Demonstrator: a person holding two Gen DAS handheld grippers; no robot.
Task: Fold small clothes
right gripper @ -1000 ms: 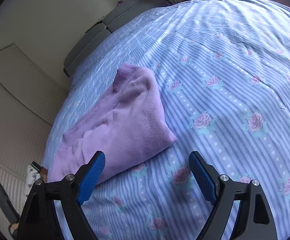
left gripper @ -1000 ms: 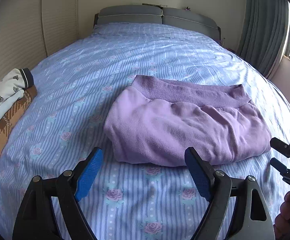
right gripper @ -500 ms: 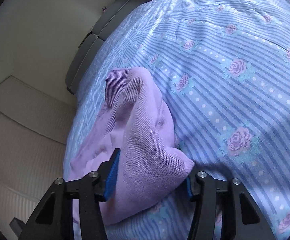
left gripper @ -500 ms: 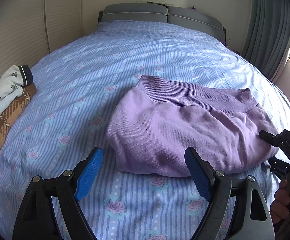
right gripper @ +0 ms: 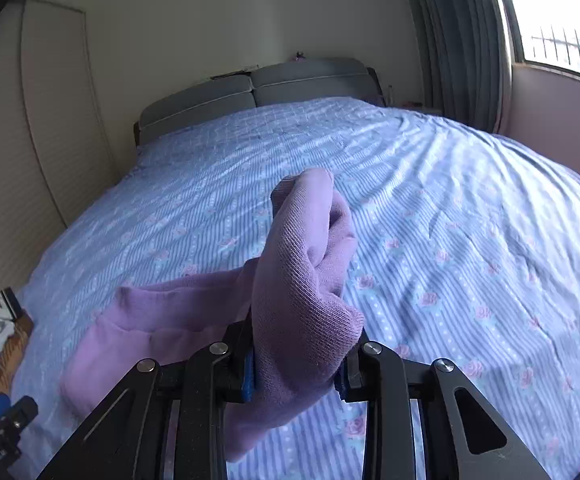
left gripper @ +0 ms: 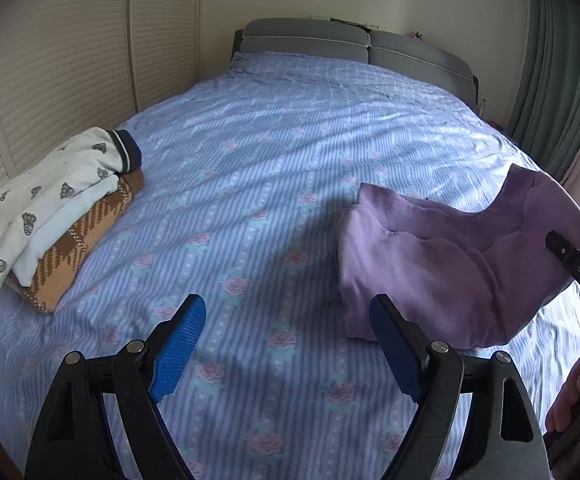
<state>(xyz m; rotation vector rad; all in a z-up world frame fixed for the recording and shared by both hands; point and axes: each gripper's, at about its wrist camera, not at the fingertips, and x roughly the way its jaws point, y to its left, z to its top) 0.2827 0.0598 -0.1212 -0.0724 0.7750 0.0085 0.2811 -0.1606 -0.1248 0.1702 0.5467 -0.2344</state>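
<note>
The bed (left gripper: pixel 274 184) carries a blue striped floral sheet. The purple garment (left gripper: pixel 442 268) lies on the bed's right side, its right end lifted clear of the sheet. A folded stack of clothes (left gripper: pixel 50 216) rests at the bed's left edge. The right tool (right gripper: pixel 296 376) is clamped on the garment's raised end. The left tool (left gripper: pixel 286 344) hangs above the sheet, fingers apart, gripping nothing.
</note>
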